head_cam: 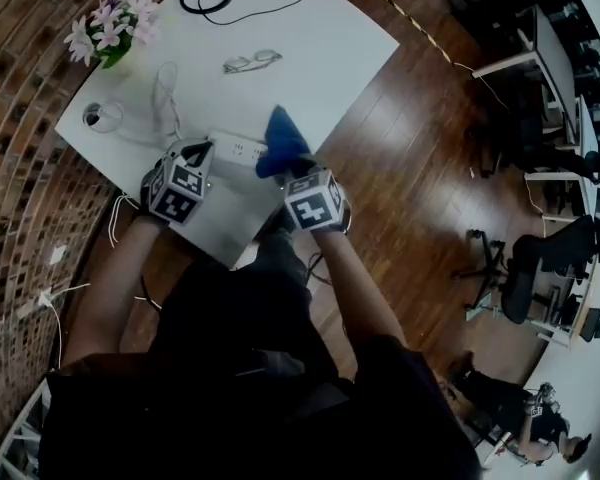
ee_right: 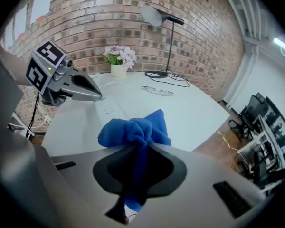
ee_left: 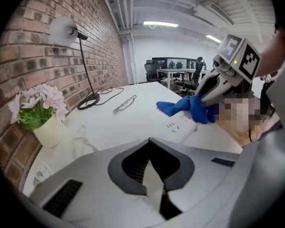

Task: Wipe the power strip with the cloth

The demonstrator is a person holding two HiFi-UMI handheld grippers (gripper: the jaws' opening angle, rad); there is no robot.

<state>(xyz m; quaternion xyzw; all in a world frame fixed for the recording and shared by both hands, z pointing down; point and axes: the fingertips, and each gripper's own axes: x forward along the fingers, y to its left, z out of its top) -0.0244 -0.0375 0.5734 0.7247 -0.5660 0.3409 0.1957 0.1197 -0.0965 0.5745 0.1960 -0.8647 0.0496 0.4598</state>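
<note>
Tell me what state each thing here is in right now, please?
left gripper: shut on the power strip's near end.
right gripper: shut on the cloth.
cloth: bunched up, over the strip's other end.
power strip: lying flat, visible sockets empty.
desk lamp: upright, seemingly unlit.
glasses: lying flat.
flower pot: upright.

A red brick wall is running along one side of the white bench. A dark wooden floor is shining beside it. Farther away, black office chairs are standing near desks, and ceiling strip lights are glowing overhead.
</note>
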